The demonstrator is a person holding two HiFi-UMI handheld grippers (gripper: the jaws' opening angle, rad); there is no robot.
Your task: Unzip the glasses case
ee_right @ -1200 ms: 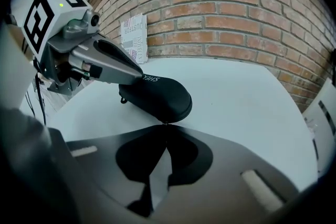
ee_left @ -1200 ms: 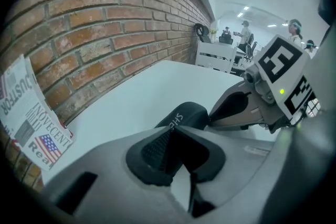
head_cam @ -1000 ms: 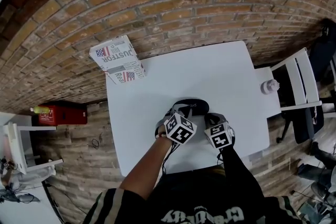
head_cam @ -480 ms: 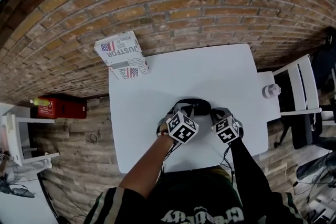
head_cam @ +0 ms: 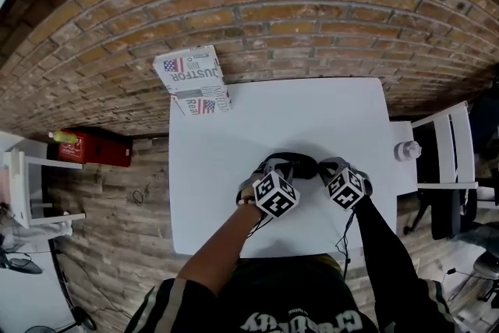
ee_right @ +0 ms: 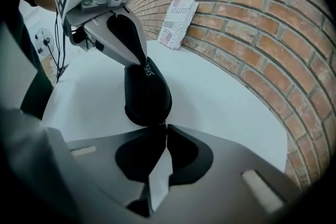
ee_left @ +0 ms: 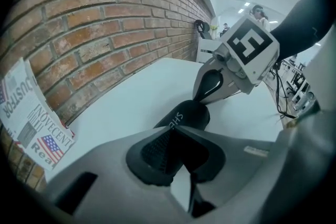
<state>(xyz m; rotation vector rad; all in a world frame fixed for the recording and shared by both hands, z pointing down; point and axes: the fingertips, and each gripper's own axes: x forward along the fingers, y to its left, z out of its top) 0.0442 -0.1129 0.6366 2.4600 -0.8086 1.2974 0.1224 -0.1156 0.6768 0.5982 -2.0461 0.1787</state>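
Observation:
A black glasses case [head_cam: 293,164] lies on the white table [head_cam: 234,191], just in front of me. My left gripper [head_cam: 263,171] is shut on its left end. In the left gripper view the case [ee_left: 187,116] runs out from between the closed pads [ee_left: 157,147]. My right gripper [head_cam: 326,168] is at the other end. There its jaws [ee_right: 164,126] are shut, with the tips against the case [ee_right: 147,93], pinching a small dark tab, the zipper pull. The left gripper [ee_right: 145,62] shows at the far end of that view.
A printed box with flag marks [head_cam: 192,79] leans against the brick wall [head_cam: 312,19] at the table's back left corner. A white chair [head_cam: 448,160] and a small white bottle [head_cam: 404,150] stand off the table's right edge. A red box [head_cam: 93,149] sits left.
My right gripper has shifted a little to the right along the case's end and rolled about its own axis. The left gripper and the case have stayed where they were.

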